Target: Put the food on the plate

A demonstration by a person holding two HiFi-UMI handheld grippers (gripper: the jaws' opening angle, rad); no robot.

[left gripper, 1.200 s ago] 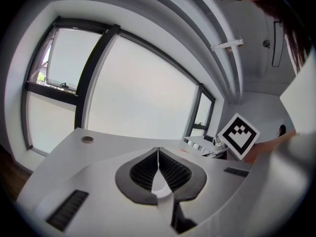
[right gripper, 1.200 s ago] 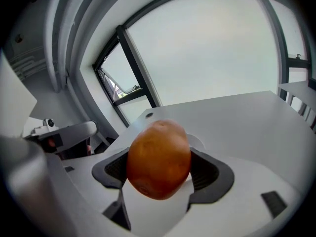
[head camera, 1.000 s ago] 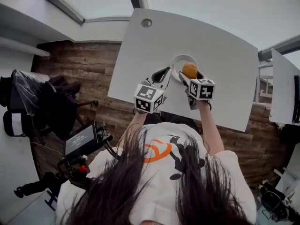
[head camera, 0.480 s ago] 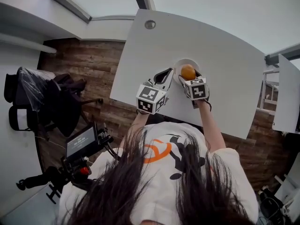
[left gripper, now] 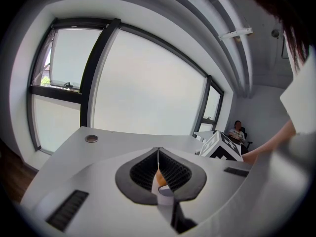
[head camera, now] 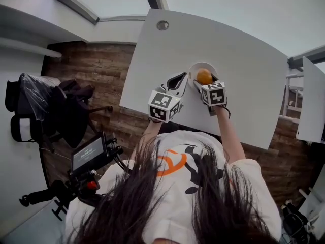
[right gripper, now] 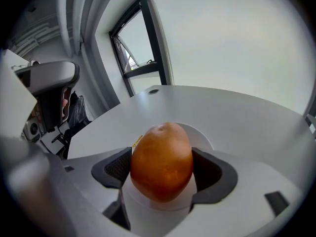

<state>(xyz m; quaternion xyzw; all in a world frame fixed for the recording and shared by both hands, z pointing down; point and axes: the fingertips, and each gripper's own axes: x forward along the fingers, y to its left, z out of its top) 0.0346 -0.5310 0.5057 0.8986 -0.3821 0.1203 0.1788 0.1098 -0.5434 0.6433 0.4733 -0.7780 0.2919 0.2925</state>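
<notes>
Head view with both gripper views. The right gripper [head camera: 205, 80] is closed on the food [head camera: 204, 75], a smooth, orange-brown, egg-shaped piece. In the right gripper view its two dark ribbed pads [right gripper: 118, 166] press against the left and right sides of the piece, so the jaws stand about as far apart as the piece is wide. A white plate [right gripper: 202, 136] lies directly below and just ahead of these jaws, which places the food over the plate. Whether the underside of the food touches the plate cannot be told. The left gripper [head camera: 180, 77] is just to the left of the right gripper, beside the near-left rim of the plate, and holds nothing. In the left gripper view its jaws meet at the tips, and only a sliver of the food and the plate shows through the slot beneath them. The marker cube [left gripper: 222, 146] of the right gripper stands to the right of the left gripper. Both grippers are over a white table [head camera: 244, 60]. A round cable hole [head camera: 162, 25] lies well ahead of the left gripper, near the far edge of the table.
</notes>
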